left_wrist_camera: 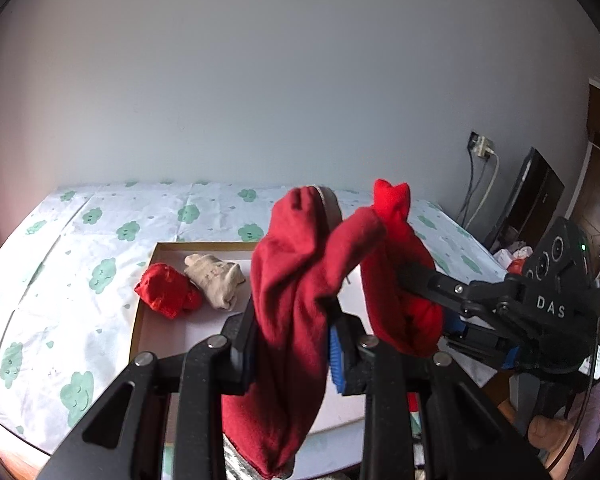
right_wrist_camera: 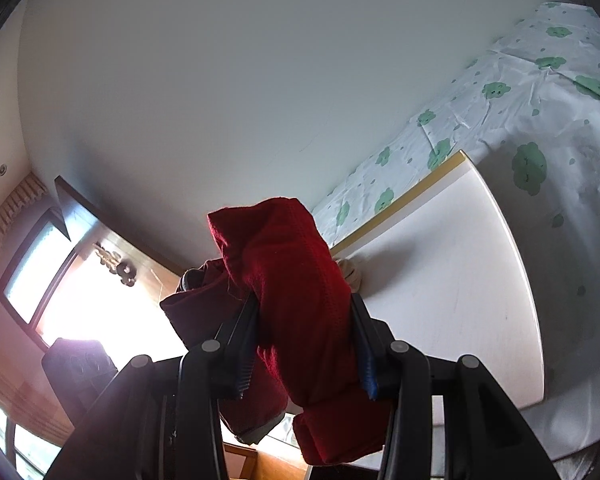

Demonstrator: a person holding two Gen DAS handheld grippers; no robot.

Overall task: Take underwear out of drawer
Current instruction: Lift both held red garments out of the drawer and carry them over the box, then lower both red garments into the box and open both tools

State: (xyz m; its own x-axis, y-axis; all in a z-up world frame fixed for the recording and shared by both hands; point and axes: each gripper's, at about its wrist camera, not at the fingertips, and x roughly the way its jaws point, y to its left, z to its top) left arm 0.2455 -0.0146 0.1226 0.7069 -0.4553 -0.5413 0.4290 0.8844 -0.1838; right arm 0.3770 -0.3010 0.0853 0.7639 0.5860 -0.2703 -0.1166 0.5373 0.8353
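A dark red piece of underwear (left_wrist_camera: 288, 292) hangs in the air with my left gripper (left_wrist_camera: 296, 328) shut on it. Beside it, and touching it, is a brighter red piece (left_wrist_camera: 396, 272) in my right gripper (left_wrist_camera: 424, 300), which comes in from the right. The right wrist view shows that gripper (right_wrist_camera: 304, 312) shut on the red piece (right_wrist_camera: 296, 280), with the darker piece (right_wrist_camera: 196, 308) to its left. Below lies the shallow white drawer (left_wrist_camera: 172, 340). It holds a red bundle (left_wrist_camera: 166, 292) and a beige bundle (left_wrist_camera: 216, 280). Only an edge of the beige bundle (right_wrist_camera: 350, 272) shows behind the held cloth.
The drawer (right_wrist_camera: 440, 280) rests on a table under a white cloth with green clouds (left_wrist_camera: 80, 248). A plain wall stands behind it. A wall socket with cables (left_wrist_camera: 480, 148) and dark furniture (left_wrist_camera: 536, 200) are at the right. A bright window (right_wrist_camera: 40, 264) is at the left.
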